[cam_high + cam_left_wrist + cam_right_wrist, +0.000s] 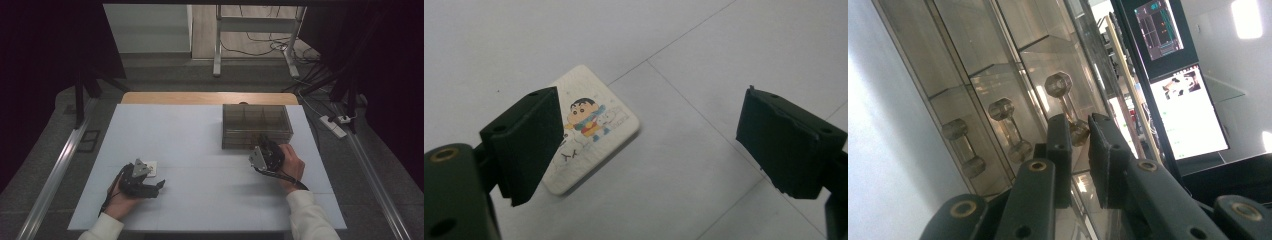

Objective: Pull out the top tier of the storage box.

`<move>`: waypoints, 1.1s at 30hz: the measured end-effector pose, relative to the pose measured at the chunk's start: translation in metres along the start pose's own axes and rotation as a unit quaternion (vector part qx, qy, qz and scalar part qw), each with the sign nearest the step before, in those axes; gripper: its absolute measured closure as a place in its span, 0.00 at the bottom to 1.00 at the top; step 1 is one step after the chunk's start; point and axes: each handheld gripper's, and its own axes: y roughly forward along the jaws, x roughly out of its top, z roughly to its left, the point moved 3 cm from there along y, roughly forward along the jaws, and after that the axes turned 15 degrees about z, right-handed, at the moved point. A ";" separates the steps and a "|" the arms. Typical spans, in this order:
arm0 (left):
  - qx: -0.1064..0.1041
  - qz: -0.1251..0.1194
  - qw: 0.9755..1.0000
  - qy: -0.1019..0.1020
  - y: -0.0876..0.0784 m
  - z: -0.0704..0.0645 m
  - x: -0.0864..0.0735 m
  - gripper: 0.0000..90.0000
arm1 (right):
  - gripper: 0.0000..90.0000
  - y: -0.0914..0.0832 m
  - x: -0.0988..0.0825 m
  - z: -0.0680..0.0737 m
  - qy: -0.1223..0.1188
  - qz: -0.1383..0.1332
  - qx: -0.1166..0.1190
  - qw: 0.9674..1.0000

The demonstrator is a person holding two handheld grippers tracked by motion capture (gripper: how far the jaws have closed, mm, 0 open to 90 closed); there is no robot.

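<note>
Though smoky, box [257,125] with three knobs [1009,127]

floor: grey [165,75] | black curtains [45,60] | desk frame [255,30] | power strip, perhaps [334,125]

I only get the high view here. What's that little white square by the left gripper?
Observer: A white tile printed with a cartoon boy.
Operator: Is it being held?
Observer: No. The left gripper is open, with one jaw hanging over the tile's edge.
Operator: And that brownish box?
Observer: The clear box has three drawer knobs. The right gripper has its jaws nearly together at one knob. I can't tell if it's pinched.
</note>
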 end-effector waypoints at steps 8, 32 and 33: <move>0.001 0.000 1.000 -0.001 0.000 0.001 0.000 0.13 | 0.88 -0.002 -0.001 0.001 -0.003 0.001 -0.004 1.000; 0.001 -0.002 1.000 -0.004 0.000 0.001 -0.001 0.13 | 0.88 -0.021 -0.007 0.007 -0.007 0.001 -0.003 1.000; 0.001 -0.002 1.000 -0.004 0.000 0.001 -0.001 0.13 | 0.88 -0.022 -0.007 0.007 -0.007 0.000 -0.004 1.000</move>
